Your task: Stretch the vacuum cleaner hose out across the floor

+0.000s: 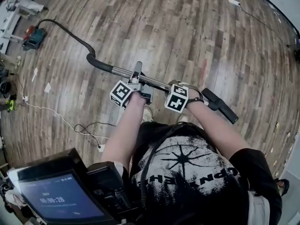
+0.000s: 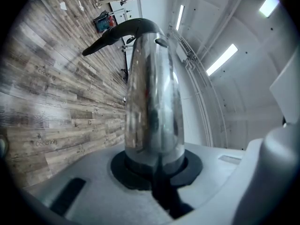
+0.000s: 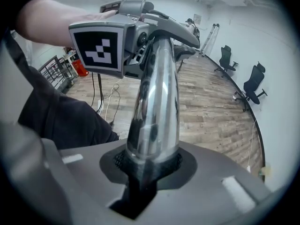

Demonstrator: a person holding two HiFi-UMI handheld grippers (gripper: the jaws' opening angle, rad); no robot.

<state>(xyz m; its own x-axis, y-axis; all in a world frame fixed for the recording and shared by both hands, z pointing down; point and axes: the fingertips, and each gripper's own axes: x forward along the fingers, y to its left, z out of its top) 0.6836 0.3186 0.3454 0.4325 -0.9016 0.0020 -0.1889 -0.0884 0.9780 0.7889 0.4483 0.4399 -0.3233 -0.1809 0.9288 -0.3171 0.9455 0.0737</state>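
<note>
Two grippers clamp one chrome tube (image 1: pixel 154 81) in front of the person's chest: the right gripper (image 1: pixel 180 85) closes its jaws narrowly on the tube near the black handle (image 1: pixel 220 106), and the left gripper (image 1: pixel 137 73) grips the same tube just beside it, toward the hose end. Each gripper view shows the metal seated tight in the dark pads, with no gap at either side. Beyond the left gripper the tube runs into a black cuff, and from there the hose (image 1: pixel 70 34) sweeps away over the wooden floor (image 1: pixel 187 32) in a loose bend to the vacuum (image 1: pixel 33 37), which sits well apart at the far left. The stretch looks well under way rather than finished: the hose is drawn out for most of its visible run but curves near the cuff, and the tube end is held up, not laid down. What seems left is to take out that bend and set the tube on the floor.
</note>
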